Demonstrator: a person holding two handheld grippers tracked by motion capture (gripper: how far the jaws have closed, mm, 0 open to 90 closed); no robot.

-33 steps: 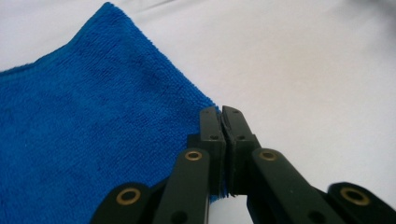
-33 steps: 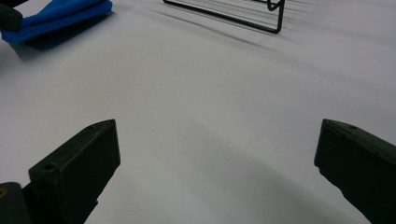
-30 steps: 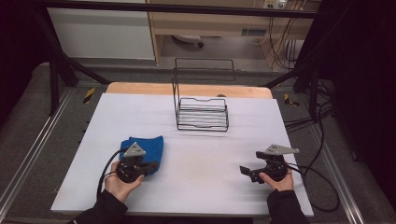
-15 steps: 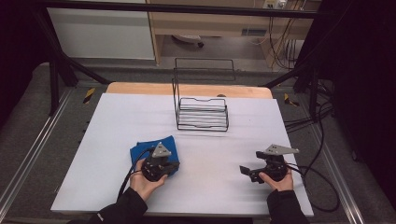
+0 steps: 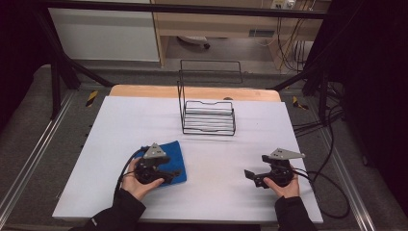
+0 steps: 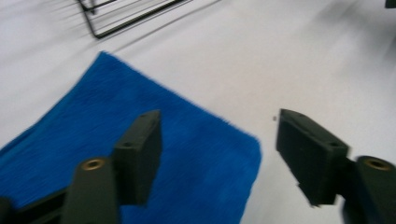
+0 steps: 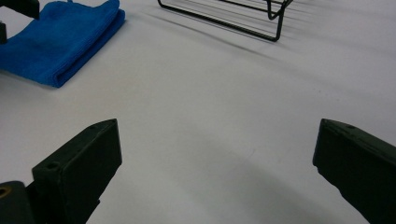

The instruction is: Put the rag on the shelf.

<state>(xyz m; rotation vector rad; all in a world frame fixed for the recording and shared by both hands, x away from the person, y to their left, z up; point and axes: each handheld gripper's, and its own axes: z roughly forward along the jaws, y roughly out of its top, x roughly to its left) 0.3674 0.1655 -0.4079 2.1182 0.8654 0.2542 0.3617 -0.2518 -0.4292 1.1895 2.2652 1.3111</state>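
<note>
Cloth first: the folded blue microfibre cloth (image 5: 169,160) lies on the near-left part of the white table (image 5: 216,202), well short of the black wire rack (image 5: 208,117) that stands at the far middle. Going from big to small, the table is bare between my hands, the rack is empty, and the cloth sits partly under my left gripper (image 6: 217,154). Its jaws are spread, one over the blue pile and the other over bare table just past the cloth's corner, nothing pinched yet. To take it well, I judge I should lower until one jaw slides under the folded edge, catch all the layers together, then close firmly so none peel away. My right gripper (image 7: 215,172) rests at the near right, well apart, jaws wide and holding nothing.
</note>
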